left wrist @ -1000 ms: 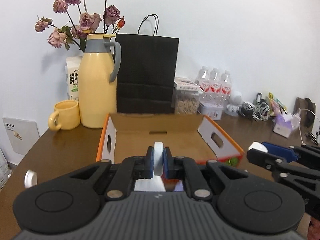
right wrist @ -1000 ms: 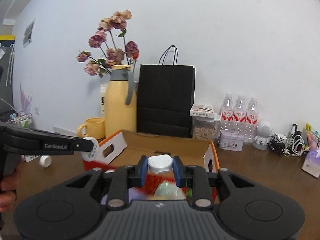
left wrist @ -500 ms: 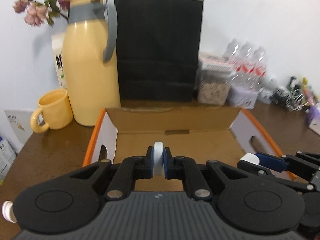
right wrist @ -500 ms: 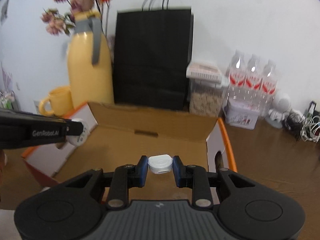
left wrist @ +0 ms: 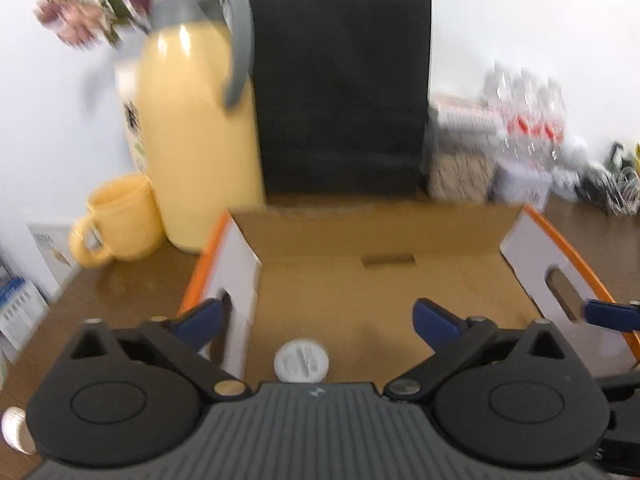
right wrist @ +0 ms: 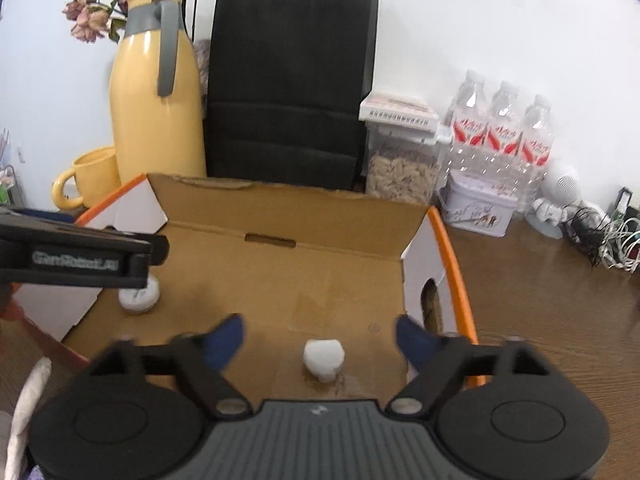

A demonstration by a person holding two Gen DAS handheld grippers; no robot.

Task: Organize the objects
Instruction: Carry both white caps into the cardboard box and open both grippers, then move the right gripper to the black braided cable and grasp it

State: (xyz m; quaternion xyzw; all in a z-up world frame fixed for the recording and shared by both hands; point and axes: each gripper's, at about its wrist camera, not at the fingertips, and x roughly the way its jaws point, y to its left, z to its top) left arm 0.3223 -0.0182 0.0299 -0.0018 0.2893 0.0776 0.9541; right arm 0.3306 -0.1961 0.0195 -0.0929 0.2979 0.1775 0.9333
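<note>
Both claws are over the cardboard box [right wrist: 288,280] and both are letting go. Our left claw [left wrist: 316,320] has its jaws swinging wide, nothing between the pads, and the round white lid [left wrist: 301,361] lies flat on the box floor just below it. Our right claw [right wrist: 320,338] is opening too, empty, with the small white cap [right wrist: 324,358] on the floor between its fingers and clear of both.

What could go wrong? That cap looks tilted, resting on an edge, so it may roll toward the right wall, where a handle slot is cut. If we pull back low, a finger could clip either piece and flick it across the smooth cardboard. The two claws are also close together over the box, so a careless retreat could knock them.

The pieces themselves: the lid is a flat white disc with faint grey print on top. The cap is rounder, glossy white plastic, light and easily nudged, we'd judge.
</note>
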